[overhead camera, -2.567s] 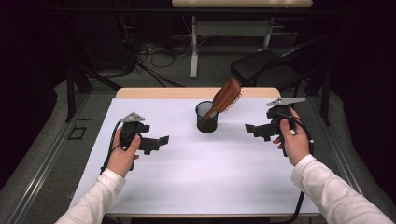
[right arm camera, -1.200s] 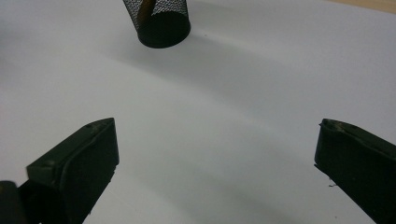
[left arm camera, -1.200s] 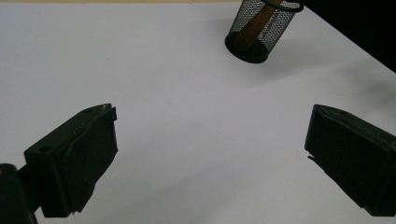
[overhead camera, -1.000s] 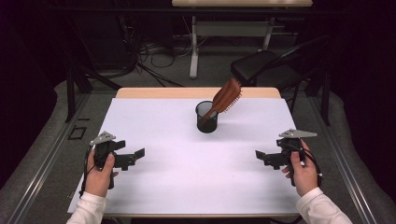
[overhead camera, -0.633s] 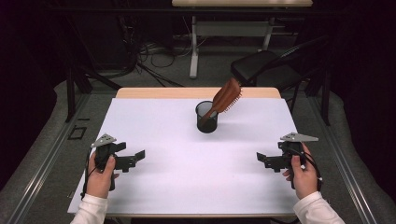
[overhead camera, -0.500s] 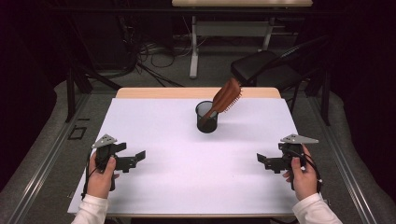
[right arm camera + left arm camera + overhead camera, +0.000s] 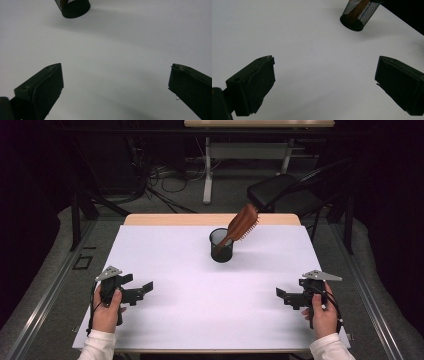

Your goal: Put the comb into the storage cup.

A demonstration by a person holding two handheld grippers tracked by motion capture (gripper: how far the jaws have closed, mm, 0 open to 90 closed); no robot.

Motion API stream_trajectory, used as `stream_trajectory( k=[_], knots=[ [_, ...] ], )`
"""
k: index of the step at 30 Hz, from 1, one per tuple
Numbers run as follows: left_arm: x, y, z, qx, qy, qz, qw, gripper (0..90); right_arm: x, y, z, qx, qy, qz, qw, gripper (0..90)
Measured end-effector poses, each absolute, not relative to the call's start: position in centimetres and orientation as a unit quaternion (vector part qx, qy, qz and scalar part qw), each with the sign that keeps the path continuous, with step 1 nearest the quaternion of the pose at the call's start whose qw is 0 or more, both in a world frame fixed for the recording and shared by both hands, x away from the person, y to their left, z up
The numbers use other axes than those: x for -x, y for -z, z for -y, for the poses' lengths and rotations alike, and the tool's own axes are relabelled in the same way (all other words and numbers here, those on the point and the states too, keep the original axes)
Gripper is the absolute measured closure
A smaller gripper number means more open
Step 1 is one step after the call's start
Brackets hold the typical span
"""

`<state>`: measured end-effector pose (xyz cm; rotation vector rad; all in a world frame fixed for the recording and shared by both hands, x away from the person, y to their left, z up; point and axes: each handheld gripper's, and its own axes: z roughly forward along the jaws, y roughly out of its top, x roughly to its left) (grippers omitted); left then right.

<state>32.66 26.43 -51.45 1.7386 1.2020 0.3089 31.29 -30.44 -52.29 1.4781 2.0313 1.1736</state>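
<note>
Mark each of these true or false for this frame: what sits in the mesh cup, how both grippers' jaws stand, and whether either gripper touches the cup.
1. The hairbrush stands handle-down in the mesh cup. True.
2. The left gripper is shut on the hairbrush. False: its jaws stand wide apart over the bare white table, holding nothing.
3. The right gripper is open. True.
4. The mesh cup lies tipped on its side. False: it stands upright.
5. Both grippers are near the table's front edge, apart from the cup. True.
</note>
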Motion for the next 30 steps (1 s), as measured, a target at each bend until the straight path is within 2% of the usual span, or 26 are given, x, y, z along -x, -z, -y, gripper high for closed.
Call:
stream_trajectory(
  k=[30],
  knots=[
    [-32.5, 52.7, -25.9, -0.717, -0.137, -0.488, 0.478, 3.0, -30.6, 53.8, 30.7, -0.529, -0.419, -0.709, 0.206, 0.0]
  ],
)
